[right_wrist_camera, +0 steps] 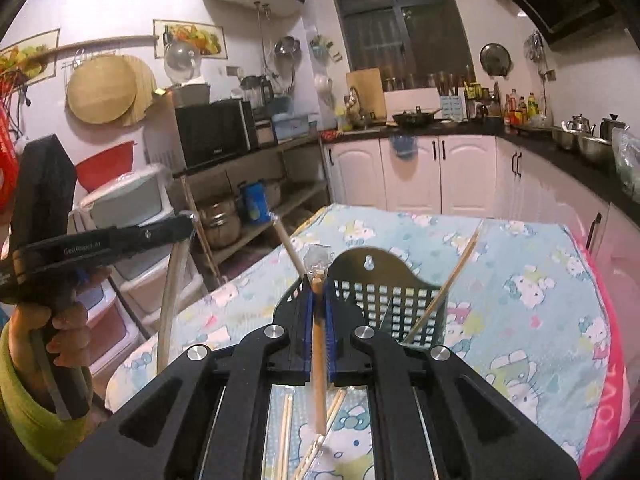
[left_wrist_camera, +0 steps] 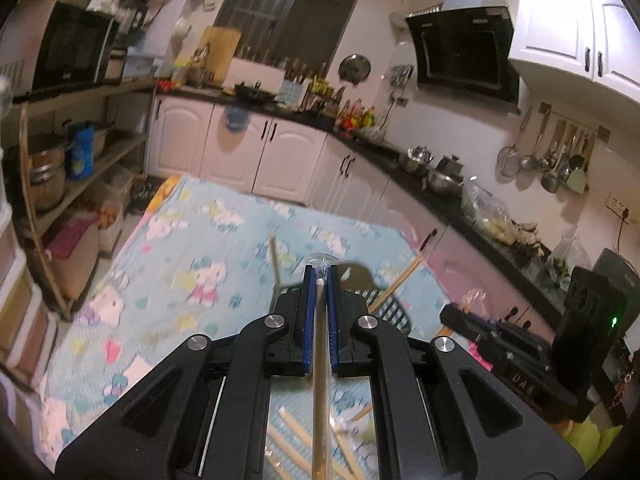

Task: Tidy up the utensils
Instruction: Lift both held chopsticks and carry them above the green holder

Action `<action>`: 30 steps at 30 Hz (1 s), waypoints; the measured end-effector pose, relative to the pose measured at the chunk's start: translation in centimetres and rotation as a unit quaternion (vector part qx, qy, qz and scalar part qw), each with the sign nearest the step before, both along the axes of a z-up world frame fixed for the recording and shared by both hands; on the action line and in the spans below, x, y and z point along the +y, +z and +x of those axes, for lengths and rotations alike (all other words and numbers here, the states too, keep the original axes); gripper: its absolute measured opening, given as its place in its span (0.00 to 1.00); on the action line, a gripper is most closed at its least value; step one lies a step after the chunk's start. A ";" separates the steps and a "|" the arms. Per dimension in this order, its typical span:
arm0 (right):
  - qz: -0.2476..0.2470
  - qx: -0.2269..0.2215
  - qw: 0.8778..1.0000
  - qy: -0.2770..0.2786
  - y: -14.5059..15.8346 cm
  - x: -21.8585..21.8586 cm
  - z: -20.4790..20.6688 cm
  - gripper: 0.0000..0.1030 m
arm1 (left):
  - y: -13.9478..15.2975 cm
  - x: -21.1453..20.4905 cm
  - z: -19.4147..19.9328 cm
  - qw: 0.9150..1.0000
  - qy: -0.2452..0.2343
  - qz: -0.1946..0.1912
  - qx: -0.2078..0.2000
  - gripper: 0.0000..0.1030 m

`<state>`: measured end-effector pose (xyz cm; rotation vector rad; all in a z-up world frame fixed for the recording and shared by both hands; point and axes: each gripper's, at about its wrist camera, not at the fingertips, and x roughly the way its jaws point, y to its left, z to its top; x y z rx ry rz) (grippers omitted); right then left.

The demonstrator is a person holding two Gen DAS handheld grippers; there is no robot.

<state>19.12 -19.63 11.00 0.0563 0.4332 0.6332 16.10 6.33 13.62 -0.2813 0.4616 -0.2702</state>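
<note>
Left gripper (left_wrist_camera: 320, 276) is clamping a wrapped chopstick (left_wrist_camera: 319, 380), jaws together on it. The stick is running lengthwise between the jaws, so its long axis is lining up with the way the gripper points; the wrapper tip is poking out just past the fingertips. In the right wrist view this gripper (right_wrist_camera: 188, 220) is sitting far left, held by a hand (right_wrist_camera: 68, 320), well apart from the holder.

Right gripper (right_wrist_camera: 319, 288) is likewise clamping a wrapped chopstick (right_wrist_camera: 319, 360), same lengthwise lie.

The black slotted holder (right_wrist_camera: 384, 300) is standing upright on the cartoon-print cloth (right_wrist_camera: 520, 280), just ahead and slightly right of the right gripper's tips. One chopstick (right_wrist_camera: 448, 288) is already leaning in it, tilting up to the right. Loose chopsticks (right_wrist_camera: 286, 432) are lying on the cloth near, below the jaws.

Judgement: right hand is looking nearer the holder, so it is likely going first. The stick is pointing forward while the holder's mouth is opening upward, so the gripper probably needs tipping nose-down above the holder before release. Left follows from further left.
</note>
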 end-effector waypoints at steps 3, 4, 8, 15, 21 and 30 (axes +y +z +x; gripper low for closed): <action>0.009 -0.006 1.000 -0.002 0.6 -0.2 0.1 0.05 | 1.1 -0.6 0.8 1.000 0.005 0.007 -0.016 0.01; 0.014 -0.011 1.000 -0.004 0.9 -0.5 0.1 0.05 | 1.4 -0.8 1.1 1.000 0.008 0.007 -0.021 0.01; 0.033 -0.030 0.999 -0.013 2.5 -1.2 0.2 0.05 | 2.7 -1.5 2.6 0.999 0.021 0.004 -0.040 0.01; 0.073 -0.073 0.994 -0.041 5.1 -3.6 0.5 0.05 | 4.6 -2.4 4.7 0.994 0.064 0.007 -0.085 0.01; 0.092 -0.098 0.989 -0.067 6.3 -5.3 1.2 0.05 | 5.5 -3.2 6.4 0.990 0.089 0.017 -0.108 0.01; 0.110 -0.104 0.983 -0.102 6.2 -7.5 2.6 0.05 | 5.2 -3.8 8.7 0.981 0.137 0.008 -0.137 0.01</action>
